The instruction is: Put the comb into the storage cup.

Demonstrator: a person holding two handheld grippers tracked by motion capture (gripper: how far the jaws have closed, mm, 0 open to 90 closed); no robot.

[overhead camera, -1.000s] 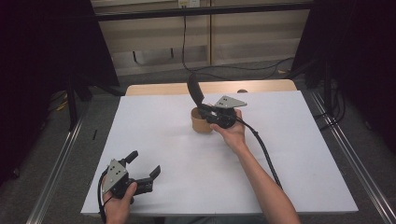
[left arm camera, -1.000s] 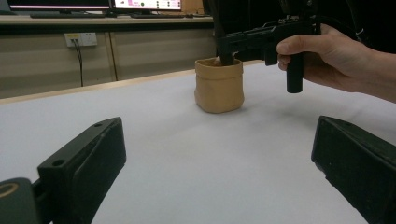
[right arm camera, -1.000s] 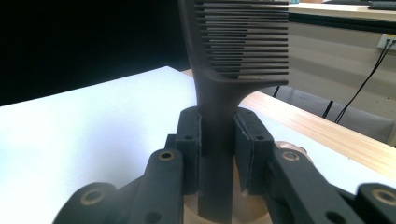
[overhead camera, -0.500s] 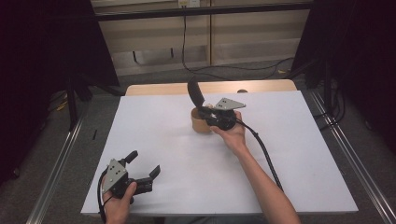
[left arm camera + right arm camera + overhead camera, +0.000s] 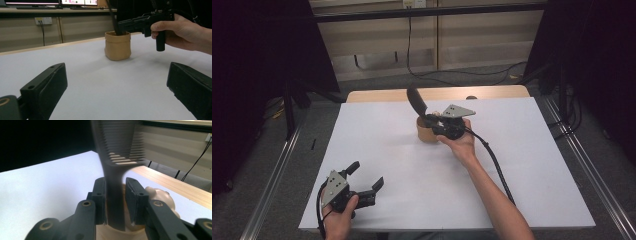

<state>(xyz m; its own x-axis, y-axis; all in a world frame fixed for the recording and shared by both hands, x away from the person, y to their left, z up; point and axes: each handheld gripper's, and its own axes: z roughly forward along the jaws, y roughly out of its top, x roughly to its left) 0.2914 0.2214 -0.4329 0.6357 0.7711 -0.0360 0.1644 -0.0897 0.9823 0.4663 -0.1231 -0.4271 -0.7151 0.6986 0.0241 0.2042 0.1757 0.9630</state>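
Table in front of me: white sheet [image 5: 377, 150] spread over a wooden top [image 5: 492, 92], whose far edge shows bare.
Wall ahead of me: beige panels [image 5: 377, 42] with a socket [image 5: 43, 20] and a black cable [image 5: 412, 55] hanging down.
Floor: grey carpet [image 5: 557, 130].
My sides: dark curtains [image 5: 257, 50]; metal rails [image 5: 272, 180] run along the floor.
Light: dim room, the sheet bright.

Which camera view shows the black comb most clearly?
The right gripper view: the comb stands close between the right gripper fingers, with its teeth visible, over the tan cup. The high view shows it small and dark. The left gripper view shows just a thin handle entering the cup.
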